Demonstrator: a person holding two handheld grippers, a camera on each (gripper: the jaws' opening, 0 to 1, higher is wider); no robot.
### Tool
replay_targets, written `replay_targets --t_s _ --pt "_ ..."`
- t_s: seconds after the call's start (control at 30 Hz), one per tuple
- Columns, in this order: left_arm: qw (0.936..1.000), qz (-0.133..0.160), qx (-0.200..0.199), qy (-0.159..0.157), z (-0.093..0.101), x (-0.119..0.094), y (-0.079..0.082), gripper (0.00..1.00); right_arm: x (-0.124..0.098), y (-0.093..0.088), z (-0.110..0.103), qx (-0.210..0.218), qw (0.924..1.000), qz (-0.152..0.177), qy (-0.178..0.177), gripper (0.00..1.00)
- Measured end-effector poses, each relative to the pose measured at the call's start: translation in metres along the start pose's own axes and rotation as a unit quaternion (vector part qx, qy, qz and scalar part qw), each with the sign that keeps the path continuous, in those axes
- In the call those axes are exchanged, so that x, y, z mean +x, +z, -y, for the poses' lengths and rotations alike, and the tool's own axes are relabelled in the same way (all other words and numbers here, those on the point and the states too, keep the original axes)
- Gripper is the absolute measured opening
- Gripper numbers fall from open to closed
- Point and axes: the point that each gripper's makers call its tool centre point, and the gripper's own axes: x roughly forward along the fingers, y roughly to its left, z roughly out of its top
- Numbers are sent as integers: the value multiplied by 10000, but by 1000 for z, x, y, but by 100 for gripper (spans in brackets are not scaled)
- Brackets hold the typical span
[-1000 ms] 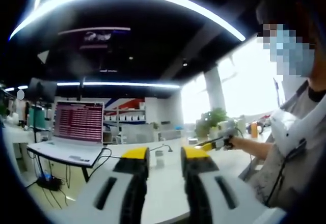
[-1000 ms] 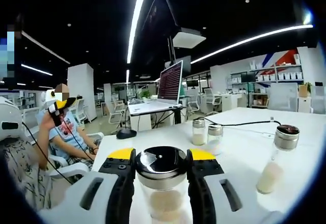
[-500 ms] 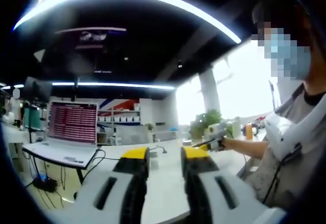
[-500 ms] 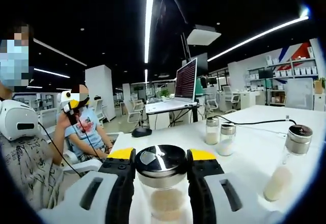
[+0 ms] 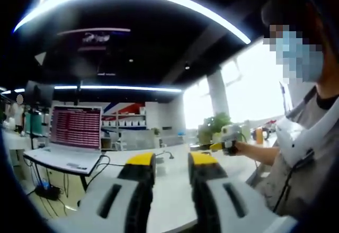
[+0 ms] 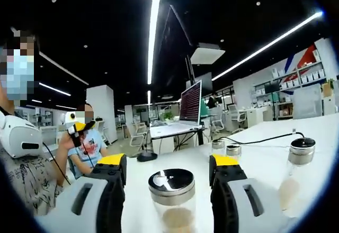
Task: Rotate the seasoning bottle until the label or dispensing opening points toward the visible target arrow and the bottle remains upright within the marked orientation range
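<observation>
A clear glass seasoning bottle point(image 6: 170, 201) with a shiny metal lid stands upright on the white table point(image 6: 265, 161), pale powder in its base. My right gripper point(image 6: 168, 165) is open, its yellow-tipped jaws on either side of the lid and apart from it. In the left gripper view the right gripper point(image 5: 229, 144) appears far off, held in a person's hand over the table. My left gripper point(image 5: 172, 160) is raised above the table point(image 5: 169, 190), with only a narrow gap and nothing between its jaws.
A second lidded bottle point(image 6: 298, 164) stands at the right, and two small shakers point(image 6: 225, 148) sit further back by a black cable point(image 6: 265, 137). An open laptop point(image 6: 188, 108) and a mouse point(image 6: 143, 156) are behind. A seated person point(image 6: 82, 143) is at left.
My right gripper's jaws have spread apart and let go of the seasoning bottle, which stays upright. The right view has shifted a little. The left gripper has held still.
</observation>
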Motion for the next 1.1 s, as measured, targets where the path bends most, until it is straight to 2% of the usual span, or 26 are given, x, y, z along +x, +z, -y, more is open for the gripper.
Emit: replay_targets --t_s 0.13,0.23,0.4,0.6,0.7,0.8,0.9,1.03,1.1 --pt "10000 -1 17 0 1 0 0 26 -2 -2 -6 -4 9999 -59 -159 66" --pt "10000 -3 37 15 1 0 0 26 -4 -3 -3 122 9987 -65 -485 65" --pt "10000 -2 44 89 -2 1 0 26 -4 -15 -8 91 9977 -198 -643 55" --pt "10000 6 23 59 0 3 0 26 -3 -17 5 -32 9903 -32 -1387 54" --pt "10000 -19 38 42 1 4 -1 26 3 -24 4 -172 9888 -152 -1477 54" --pt "10000 -22 36 35 1 4 -1 26 8 -32 3 -295 9881 -358 -1467 48" --pt "10000 -31 35 44 1 4 -2 26 8 -33 3 -346 9874 -366 -1501 47" --pt "10000 -12 45 61 0 3 0 26 4 -33 10 -387 9859 -377 -1586 38" --pt "10000 -12 49 71 -1 2 0 26 3 -34 10 -268 9871 -376 -1534 38"
